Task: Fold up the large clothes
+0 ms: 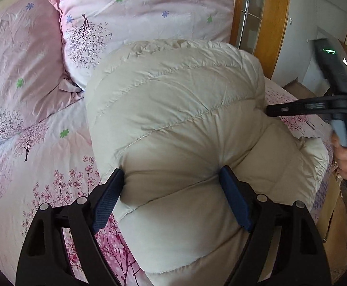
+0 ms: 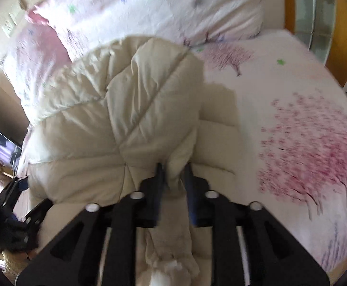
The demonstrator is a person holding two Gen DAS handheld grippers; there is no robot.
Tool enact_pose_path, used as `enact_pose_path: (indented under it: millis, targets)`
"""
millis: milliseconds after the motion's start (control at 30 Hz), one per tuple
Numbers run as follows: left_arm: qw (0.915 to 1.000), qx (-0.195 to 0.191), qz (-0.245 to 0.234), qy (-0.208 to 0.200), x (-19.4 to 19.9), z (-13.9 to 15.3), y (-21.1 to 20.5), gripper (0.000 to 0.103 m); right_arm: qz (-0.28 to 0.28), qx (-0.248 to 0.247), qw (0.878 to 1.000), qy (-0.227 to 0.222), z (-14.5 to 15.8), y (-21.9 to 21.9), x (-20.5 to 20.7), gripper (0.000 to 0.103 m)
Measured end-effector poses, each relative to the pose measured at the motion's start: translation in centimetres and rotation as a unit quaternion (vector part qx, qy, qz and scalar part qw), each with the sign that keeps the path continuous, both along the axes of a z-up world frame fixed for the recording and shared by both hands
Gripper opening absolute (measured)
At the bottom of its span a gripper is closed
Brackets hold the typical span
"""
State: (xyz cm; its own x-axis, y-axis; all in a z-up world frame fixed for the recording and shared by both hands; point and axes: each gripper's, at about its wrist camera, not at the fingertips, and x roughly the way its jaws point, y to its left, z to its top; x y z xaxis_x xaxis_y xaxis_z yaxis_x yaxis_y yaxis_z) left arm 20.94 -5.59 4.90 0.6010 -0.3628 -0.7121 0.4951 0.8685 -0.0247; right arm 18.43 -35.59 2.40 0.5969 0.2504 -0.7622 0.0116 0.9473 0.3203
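A puffy cream quilted jacket lies bunched on the bed, and it also fills the middle of the right wrist view. My left gripper straddles its near end with jaws wide, both blue pads pressed into a thick roll of the padding. My right gripper has a narrow fold of the jacket filling the small gap between its fingers. In the left wrist view the right gripper meets the jacket's right side, held by a person's hand.
The bed has a pink blossom-print sheet, also seen to the right of the jacket. Two pink pillows lie behind the jacket. A wooden door frame stands past the bed's far right corner.
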Motion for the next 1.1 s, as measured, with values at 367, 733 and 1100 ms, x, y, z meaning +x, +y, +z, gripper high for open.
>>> enact_pose_path:
  millis: [367,733,1100]
  targets:
    - [0.9999,-0.009,0.007,-0.003,-0.1,-0.3,0.0,0.084,0.023,-0.003,1.0,-0.019,-1.8,2.1,-6.2,0.025]
    - [0.9985,-0.05,0.008,-0.018,-1.7,0.6,1.0,0.088,-0.018,0.047,0.998,-0.029,-5.0,0.8,-7.4,0.023]
    - [0.9983,-0.028,-0.035,-0.035,-5.6,-0.3,-0.4,0.089,-0.003,0.05,0.998,-0.024,-6.0,1.6,-9.7,0.025]
